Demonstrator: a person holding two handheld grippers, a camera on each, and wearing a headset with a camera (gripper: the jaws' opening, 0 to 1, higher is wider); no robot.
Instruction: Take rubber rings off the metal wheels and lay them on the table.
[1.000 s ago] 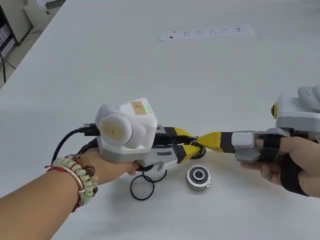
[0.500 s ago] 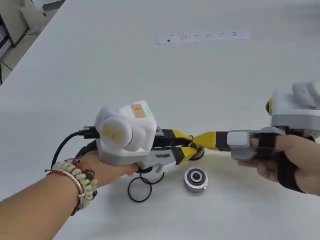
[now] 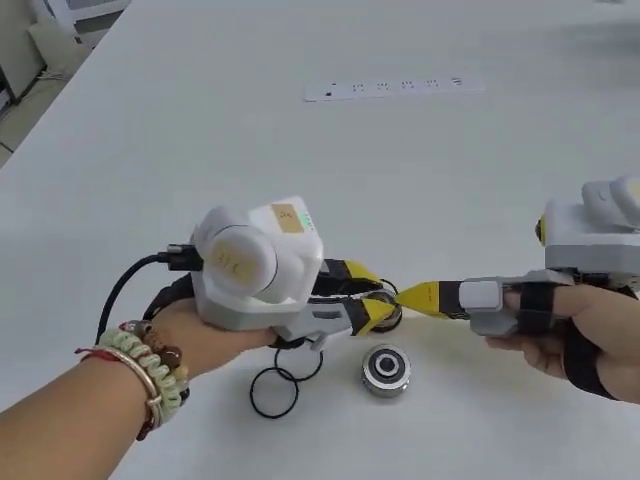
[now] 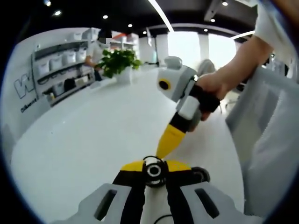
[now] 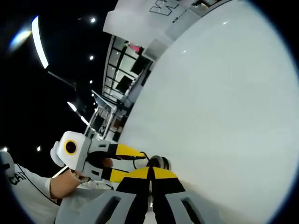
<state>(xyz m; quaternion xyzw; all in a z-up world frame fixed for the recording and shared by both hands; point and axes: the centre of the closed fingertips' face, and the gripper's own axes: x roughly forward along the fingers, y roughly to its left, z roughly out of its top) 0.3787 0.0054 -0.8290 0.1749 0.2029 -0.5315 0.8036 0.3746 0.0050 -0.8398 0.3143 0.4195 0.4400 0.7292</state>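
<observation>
My left gripper (image 3: 380,306) is shut on a small metal wheel (image 4: 154,171), held just above the white table (image 3: 300,170). The right gripper (image 3: 402,296) comes in from the right with its yellow jaws shut. Its tip pinches the thin black rubber ring (image 4: 150,159) at the wheel's rim. From the right gripper view, the right gripper (image 5: 149,172) meets the held wheel (image 5: 160,163) between the left gripper's yellow jaws (image 5: 142,161). A second metal wheel (image 3: 385,368) lies on the table below the jaws. Two loose black rubber rings (image 3: 275,392) lie beside it.
A white power strip (image 3: 395,88) lies far back on the table. A black cable (image 3: 125,290) trails from the left gripper. Shelves and a potted plant (image 4: 117,63) stand beyond the table's far end, with a person near them.
Both grippers stay joined at the held wheel. They have lifted slightly from the wheel on the table, and the head view has shifted a little.
</observation>
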